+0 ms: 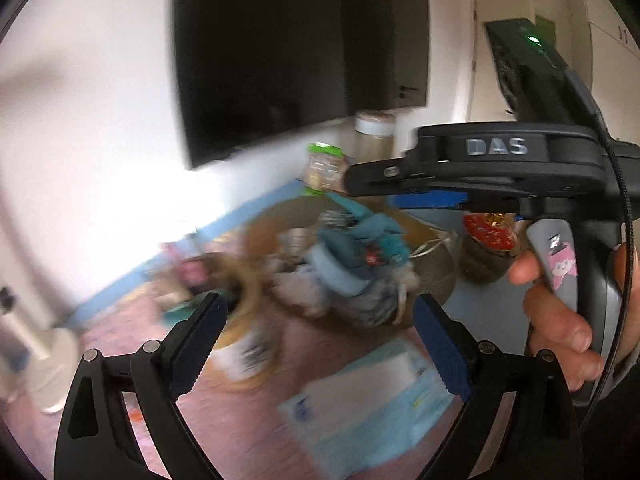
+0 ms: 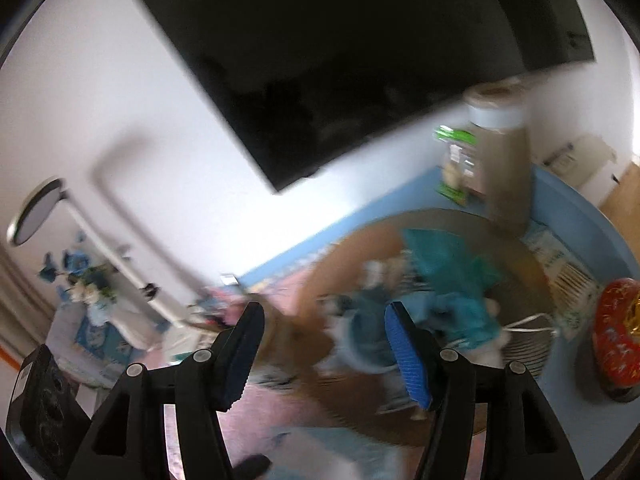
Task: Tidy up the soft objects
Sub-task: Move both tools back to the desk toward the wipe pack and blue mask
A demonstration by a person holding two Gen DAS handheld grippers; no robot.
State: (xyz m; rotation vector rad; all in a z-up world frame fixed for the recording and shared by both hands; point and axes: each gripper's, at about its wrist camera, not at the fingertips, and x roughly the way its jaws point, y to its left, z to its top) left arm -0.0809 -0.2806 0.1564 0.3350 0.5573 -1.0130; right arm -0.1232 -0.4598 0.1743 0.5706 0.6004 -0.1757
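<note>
Nearest the lenses, both grippers stand empty: the left gripper (image 1: 320, 344) has its jaws spread wide, and the right gripper (image 2: 322, 354) holds its jaws apart with nothing between the pads. Just beyond them, on the pink and blue table (image 1: 480, 304), a round basket (image 1: 436, 276) holds the soft objects (image 1: 352, 256), a heap of blue and grey cloth, probably gathered there to keep them together. Behind it stand a red-lidded jar (image 1: 486, 254) and a dark wall screen (image 1: 300, 52).

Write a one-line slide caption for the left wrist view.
Left gripper open and empty before a basket heaped with blue soft items, right gripper alongside, under a wall-mounted screen.
</note>
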